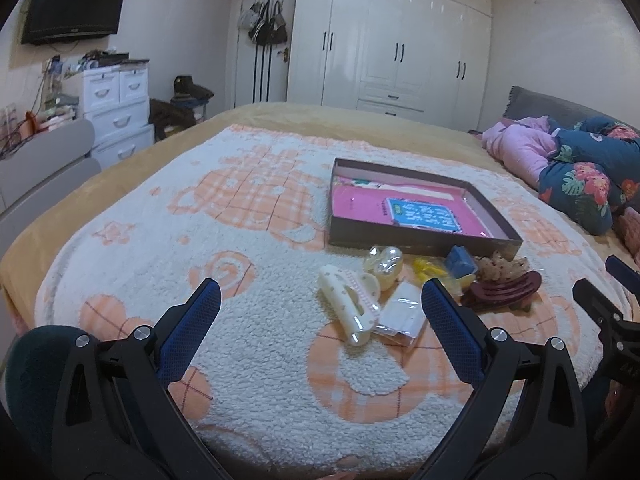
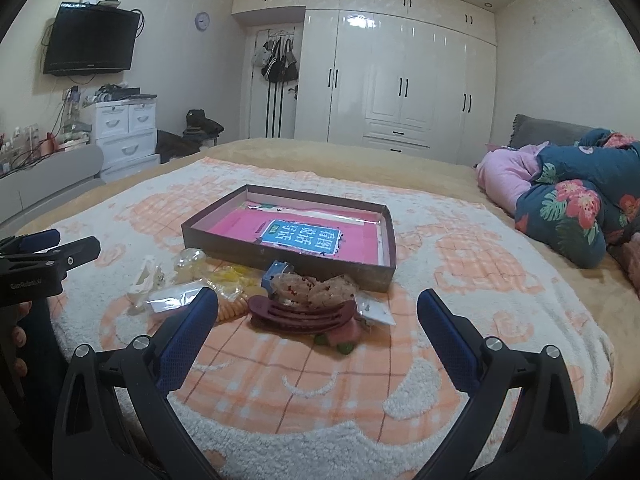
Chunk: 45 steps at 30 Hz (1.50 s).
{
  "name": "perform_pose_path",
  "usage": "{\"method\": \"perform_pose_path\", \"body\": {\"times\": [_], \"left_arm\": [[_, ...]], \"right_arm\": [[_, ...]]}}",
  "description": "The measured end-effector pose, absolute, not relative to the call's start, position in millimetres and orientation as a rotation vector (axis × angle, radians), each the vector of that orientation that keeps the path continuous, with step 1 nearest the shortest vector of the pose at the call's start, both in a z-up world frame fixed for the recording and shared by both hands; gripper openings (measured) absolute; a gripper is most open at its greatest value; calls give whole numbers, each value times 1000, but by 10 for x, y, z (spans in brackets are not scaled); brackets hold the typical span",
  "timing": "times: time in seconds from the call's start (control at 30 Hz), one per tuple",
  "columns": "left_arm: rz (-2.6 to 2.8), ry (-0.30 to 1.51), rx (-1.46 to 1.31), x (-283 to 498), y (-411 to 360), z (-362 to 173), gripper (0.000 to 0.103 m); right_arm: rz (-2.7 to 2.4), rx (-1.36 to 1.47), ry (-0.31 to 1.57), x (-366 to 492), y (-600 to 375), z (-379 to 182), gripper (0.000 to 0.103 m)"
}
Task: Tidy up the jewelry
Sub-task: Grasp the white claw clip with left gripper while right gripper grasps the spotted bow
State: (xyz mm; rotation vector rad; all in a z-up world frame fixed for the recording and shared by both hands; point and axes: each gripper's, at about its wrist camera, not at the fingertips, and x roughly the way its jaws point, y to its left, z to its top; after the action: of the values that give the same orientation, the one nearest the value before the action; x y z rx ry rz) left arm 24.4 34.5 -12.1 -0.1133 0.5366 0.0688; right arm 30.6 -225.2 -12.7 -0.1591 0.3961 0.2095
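Observation:
A shallow brown box with a pink booklet inside lies on the blanket. In front of it is a pile of hair accessories: a cream claw clip, a dark red claw clip, a clear yellowish clip, yellow pieces, a blue piece and small plastic packets. My left gripper is open and empty, just short of the cream clip. My right gripper is open and empty, just short of the dark red clip.
The white and orange blanket covers a bed. Folded quilts and pink bedding lie at the right. A grey chair and white drawers stand left of the bed. The other gripper shows at the edge of each view.

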Motion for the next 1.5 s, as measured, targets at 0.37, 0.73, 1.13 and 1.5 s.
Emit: {"method": "perform_pose_path", "body": {"times": [0.37,0.73,1.13,1.5], "left_arm": [[68,644,-96,607,343,-219,92],[-18,751,-170,960,302,-388,92],[-88,852,-271,1146,381,-639,76],[-146,855,-274,1277,330,-661,39]], "right_arm": [[256,-223,468,757,-2160,-191,97],[300,-306,598,1278,-1999,-437,82],[287,-353,651,1517,-1976,-663,60],[296,-286,624,1539,-2167,-591,12]]}}
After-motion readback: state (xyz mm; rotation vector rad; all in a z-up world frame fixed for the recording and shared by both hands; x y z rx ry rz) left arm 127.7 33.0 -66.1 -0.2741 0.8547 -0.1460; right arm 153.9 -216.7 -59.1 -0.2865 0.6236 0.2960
